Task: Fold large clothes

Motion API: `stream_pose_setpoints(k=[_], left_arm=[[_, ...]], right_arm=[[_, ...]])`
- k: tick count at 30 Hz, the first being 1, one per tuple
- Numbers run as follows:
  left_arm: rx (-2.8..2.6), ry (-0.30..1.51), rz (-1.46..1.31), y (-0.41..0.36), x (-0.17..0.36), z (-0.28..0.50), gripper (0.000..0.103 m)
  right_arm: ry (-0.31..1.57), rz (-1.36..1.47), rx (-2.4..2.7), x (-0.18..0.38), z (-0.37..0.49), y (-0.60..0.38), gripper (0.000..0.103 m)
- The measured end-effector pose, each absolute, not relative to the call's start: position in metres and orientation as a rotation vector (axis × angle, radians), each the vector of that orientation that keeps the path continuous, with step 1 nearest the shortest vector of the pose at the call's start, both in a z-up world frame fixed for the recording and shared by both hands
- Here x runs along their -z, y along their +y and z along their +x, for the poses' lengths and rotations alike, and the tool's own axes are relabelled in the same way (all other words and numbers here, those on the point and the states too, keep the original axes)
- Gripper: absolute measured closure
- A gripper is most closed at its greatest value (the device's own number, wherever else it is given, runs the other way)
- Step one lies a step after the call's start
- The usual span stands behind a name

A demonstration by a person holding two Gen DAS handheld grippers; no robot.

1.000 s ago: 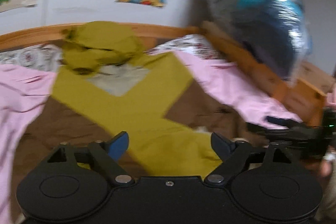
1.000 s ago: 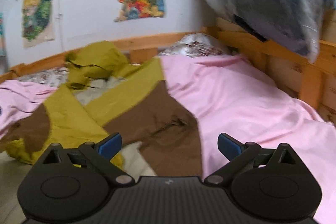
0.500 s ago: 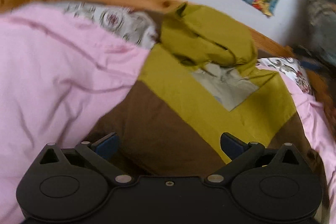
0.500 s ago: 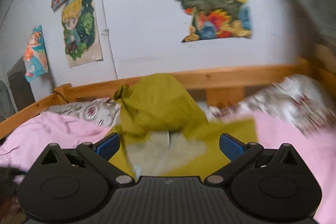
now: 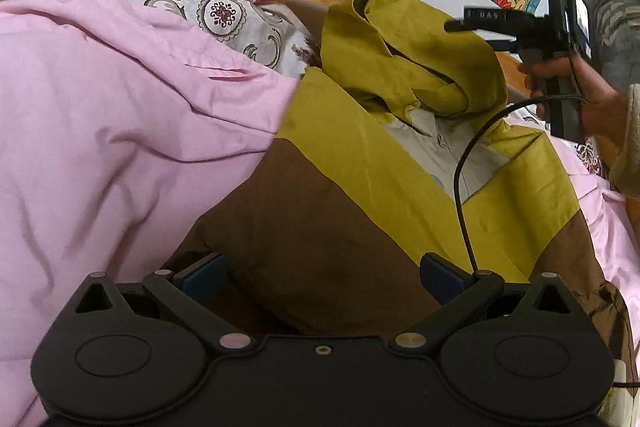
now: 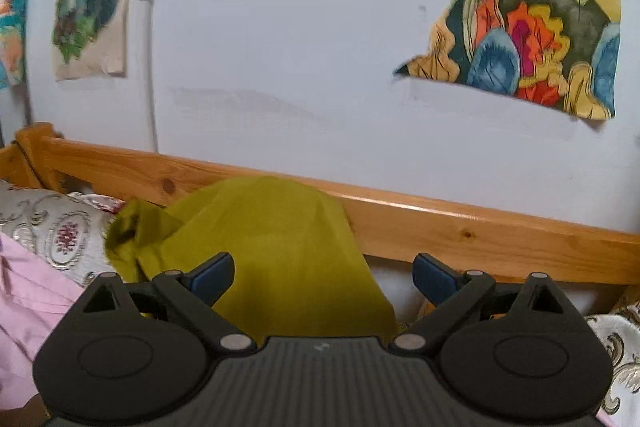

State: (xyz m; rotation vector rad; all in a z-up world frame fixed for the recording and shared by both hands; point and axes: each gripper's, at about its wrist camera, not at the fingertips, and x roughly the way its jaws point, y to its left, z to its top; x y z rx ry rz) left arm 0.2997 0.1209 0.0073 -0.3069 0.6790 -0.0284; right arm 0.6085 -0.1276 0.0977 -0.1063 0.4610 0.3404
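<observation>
An olive-green, brown and grey jacket [image 5: 360,195] lies spread on the bed, its hood [image 5: 412,67] bunched at the far end near the wooden rail. My left gripper [image 5: 320,273] is open and empty, low over the jacket's brown lower part. My right gripper [image 6: 322,273] is open and empty, just short of the olive hood [image 6: 272,247], facing the wall. In the left wrist view the right gripper [image 5: 520,27] shows at the upper right, held in a hand above the hood.
A pink duvet [image 5: 120,131] covers the bed left of the jacket, and pink sheet [image 5: 608,219] shows on the right. A patterned pillow [image 5: 224,15] lies by the wooden bed rail [image 6: 440,227]. Posters [image 6: 520,19] hang on the white wall. A black cable [image 5: 464,187] hangs over the jacket.
Both grippers have moved forward toward the head of the bed. The right one has swung left and closed in on the hood; the left one has turned left toward the pink duvet.
</observation>
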Motion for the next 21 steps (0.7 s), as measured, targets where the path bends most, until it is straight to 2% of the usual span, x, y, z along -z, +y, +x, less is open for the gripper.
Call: stream_pose_setpoints(k=[1,2,3,6,13,17,21], left_arm=[[0.028,0.675,-0.309,0.121,-0.007,0.300,0.001],[0.027,0.672,-0.313,0.120,-0.008,0.299,0.001],[0.026,0.669,-0.315,0.120,-0.010,0.299,0.001],[0.023,0.650,-0.310,0.118,-0.017,0.292,0.001],[-0.014,0.592,-0.280,0.117,-0.041,0.263,0.001],[-0.034,0.553,-0.255,0.116,-0.055,0.237,0.001],[-0.032,0.543,-0.259,0.117,-0.059,0.211,0.001]], right_arm=[[0.473,-0.087,-0.350,-0.095,0.608,-0.131,0.027],[0.484,-0.074,-0.359,-0.094,0.607,-0.133,0.064],[0.484,-0.072,-0.360,-0.092,0.602,-0.137,0.092],[0.440,-0.097,-0.414,-0.093,0.570,-0.148,0.098],[0.236,-0.371,-0.584,-0.091,0.425,-0.166,0.100],[0.128,-0.576,-0.625,-0.061,0.332,-0.174,0.101],[0.147,-0.706,-0.602,-0.024,0.278,-0.182,0.101]])
